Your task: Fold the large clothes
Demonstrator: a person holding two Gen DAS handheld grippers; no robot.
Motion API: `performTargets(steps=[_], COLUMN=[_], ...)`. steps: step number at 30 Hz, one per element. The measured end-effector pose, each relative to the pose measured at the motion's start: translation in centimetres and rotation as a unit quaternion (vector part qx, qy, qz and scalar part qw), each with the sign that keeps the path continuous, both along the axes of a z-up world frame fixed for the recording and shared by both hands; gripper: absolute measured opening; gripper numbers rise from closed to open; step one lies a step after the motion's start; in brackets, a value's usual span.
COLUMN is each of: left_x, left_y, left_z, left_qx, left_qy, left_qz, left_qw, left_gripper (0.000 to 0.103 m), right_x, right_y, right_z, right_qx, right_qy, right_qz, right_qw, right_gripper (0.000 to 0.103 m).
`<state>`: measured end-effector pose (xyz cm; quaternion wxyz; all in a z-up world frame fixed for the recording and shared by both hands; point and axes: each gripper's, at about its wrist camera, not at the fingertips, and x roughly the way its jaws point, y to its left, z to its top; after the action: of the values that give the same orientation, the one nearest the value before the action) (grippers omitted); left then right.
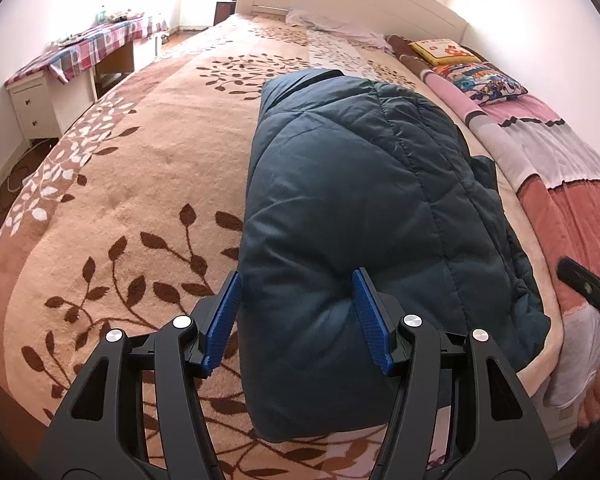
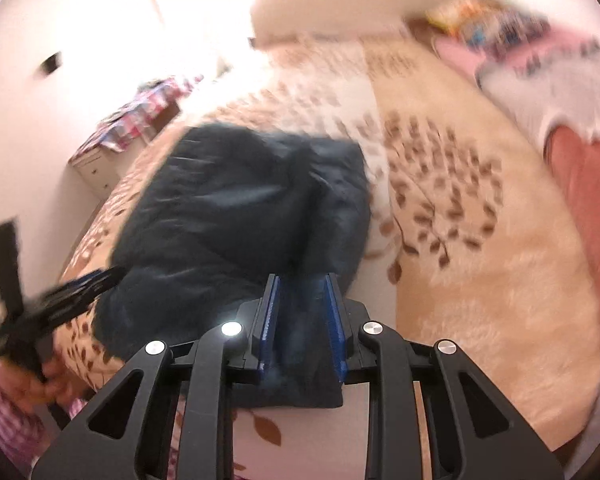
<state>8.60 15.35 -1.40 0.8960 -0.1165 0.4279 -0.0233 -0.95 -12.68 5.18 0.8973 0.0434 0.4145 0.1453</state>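
1. On the bed, atop a tan blanket [image 1: 140, 184] printed with brown leaves, lies a dark blue puffy jacket [image 1: 352, 216], folded into a thick bundle near the foot end, lengthwise toward the headboard.
2. Over the bundle's near left corner hangs the left gripper [image 1: 298, 316], its blue pads spread wide; the jacket shows between them, but neither pad seems to press it, so I'd call it let go.
3. At the near right edge, the right gripper [image 2: 302, 326] has its pads standing apart, narrower than the left. Dark cloth shows in the gap; that view is blurred, so I can only guess the pads are not pinching it.
4. Both claws sit at the near corners, probably because the fold was laid down from there.
5. Pillows [image 1: 476, 76] and a pink quilt [image 1: 556, 160] are piled well aside, leaving folding room.
6. No readable brand or writing anywhere; the pillow prints are only pictures.
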Motion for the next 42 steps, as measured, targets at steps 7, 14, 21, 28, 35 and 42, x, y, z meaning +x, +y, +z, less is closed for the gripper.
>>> performTargets(steps=[7,14,21,28,35,42], left_x=[-0.4,-0.7,-2.2,-3.9,-5.8,-7.6], left_y=[-0.1,-0.1,-0.1,0.0,-0.7,-1.9], left_z=[0.1,-0.1,0.9,1.8,2.8,3.8], left_qx=[-0.007,-0.008,0.019,0.029,0.030,0.041], left_qy=[0.004,0.008,0.000,-0.005,-0.014,-0.024], left_qz=[0.005,0.012,0.020,0.028,0.025,0.017], left_qw=[1.0000,0.9999,0.9996,0.9992,0.9991,0.9987], left_gripper=[0.057,0.057,0.057,0.057,0.058,0.058], right_x=[-0.3,1.8,1.4,1.5,0.7,-1.1], right_y=[3.2,4.2,3.9,2.5,1.2,0.6], right_z=[-3.7,-8.2,-8.1,-7.1,-5.4,-3.7], right_qx=[-0.030,-0.073,-0.063,-0.038,-0.011,0.013], right_qy=[0.074,0.121,0.117,0.115,0.102,0.087], right_qz=[0.055,0.037,0.022,0.005,-0.003,-0.006], right_qw=[0.995,0.989,0.991,0.993,0.995,0.996], right_gripper=[0.016,0.013,0.012,0.013,0.013,0.013])
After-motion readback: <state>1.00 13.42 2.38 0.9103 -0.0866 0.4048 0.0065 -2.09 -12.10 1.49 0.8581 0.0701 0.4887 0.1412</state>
